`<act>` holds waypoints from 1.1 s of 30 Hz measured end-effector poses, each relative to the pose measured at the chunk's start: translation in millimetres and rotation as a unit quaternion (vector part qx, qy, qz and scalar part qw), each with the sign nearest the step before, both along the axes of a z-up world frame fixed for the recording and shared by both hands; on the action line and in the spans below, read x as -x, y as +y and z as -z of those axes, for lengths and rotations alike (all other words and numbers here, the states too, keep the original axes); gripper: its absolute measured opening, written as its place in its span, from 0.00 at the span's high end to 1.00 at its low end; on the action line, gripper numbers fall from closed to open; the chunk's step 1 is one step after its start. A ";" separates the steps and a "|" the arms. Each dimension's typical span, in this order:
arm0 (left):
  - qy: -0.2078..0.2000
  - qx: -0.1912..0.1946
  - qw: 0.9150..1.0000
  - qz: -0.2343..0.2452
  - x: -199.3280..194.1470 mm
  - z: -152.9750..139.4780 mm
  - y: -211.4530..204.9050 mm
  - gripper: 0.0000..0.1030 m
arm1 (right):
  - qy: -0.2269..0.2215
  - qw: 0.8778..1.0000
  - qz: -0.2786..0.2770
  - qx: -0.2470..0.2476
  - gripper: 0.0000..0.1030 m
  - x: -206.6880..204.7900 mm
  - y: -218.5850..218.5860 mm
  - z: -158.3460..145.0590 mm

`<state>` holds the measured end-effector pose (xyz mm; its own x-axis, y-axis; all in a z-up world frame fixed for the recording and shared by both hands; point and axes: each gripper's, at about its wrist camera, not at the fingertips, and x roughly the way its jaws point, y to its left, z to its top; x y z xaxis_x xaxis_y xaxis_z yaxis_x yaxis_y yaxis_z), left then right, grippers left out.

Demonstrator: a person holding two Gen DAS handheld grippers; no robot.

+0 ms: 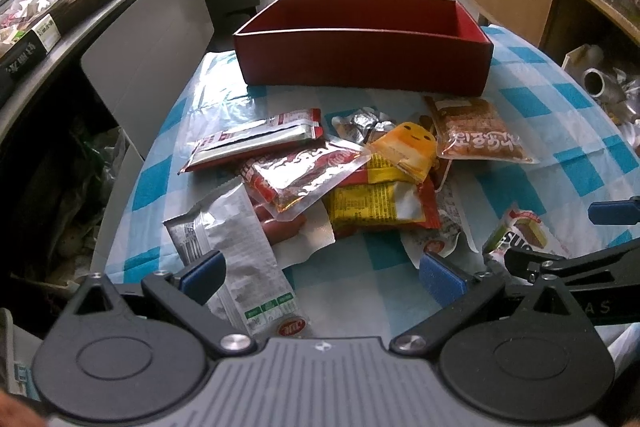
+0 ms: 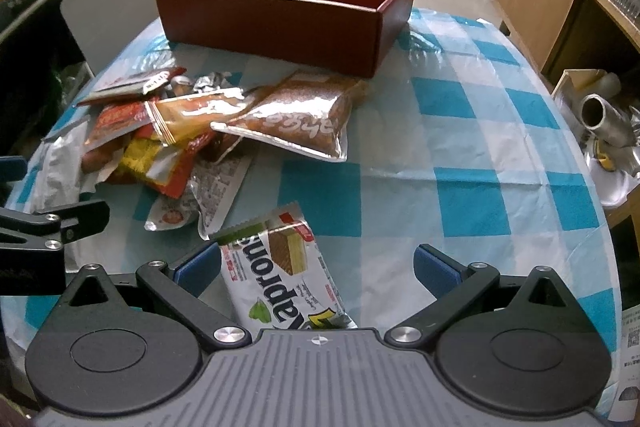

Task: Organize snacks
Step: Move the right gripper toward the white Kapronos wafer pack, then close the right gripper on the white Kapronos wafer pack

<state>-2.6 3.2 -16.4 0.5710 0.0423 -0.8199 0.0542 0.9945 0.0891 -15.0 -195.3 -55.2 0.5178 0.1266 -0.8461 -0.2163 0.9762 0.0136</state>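
An empty dark red box stands at the far side of the table. In front of it lies a heap of snack packets: a red-and-silver packet, a yellow-and-red packet, a brown packet. My left gripper is open, low over the table, its left pad beside a silver-white packet. My right gripper is open around a white wafer packet that lies on the cloth between its fingers.
The round table carries a blue-and-white checked cloth. A grey counter with boxes and bags runs along the left. A wooden cabinet and a metal cylinder are at the right. The right gripper's arm shows beside the left.
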 end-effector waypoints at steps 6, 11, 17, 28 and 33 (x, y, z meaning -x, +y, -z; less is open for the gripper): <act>0.007 0.002 1.000 -0.002 0.6 4.1 5.0 0.04 | 0.018 1.000 -0.022 0.010 0.00 -3.1 6.4 8.8; 0.015 0.006 1.000 -0.007 1.3 5.3 11.1 0.04 | 0.025 0.997 -0.069 0.024 0.00 -3.3 21.8 14.3; 0.022 0.017 1.000 -0.007 0.3 5.3 15.0 0.04 | 0.035 0.996 -0.079 0.022 0.00 -6.6 25.6 18.7; 0.031 0.034 0.999 -0.013 -9.1 2.1 25.6 0.04 | 0.028 0.992 -0.114 0.040 0.02 -1.0 24.3 20.4; 0.017 0.028 0.999 -0.007 -10.8 -4.1 27.4 0.04 | 0.025 0.992 -0.122 0.022 0.35 -7.2 22.6 6.1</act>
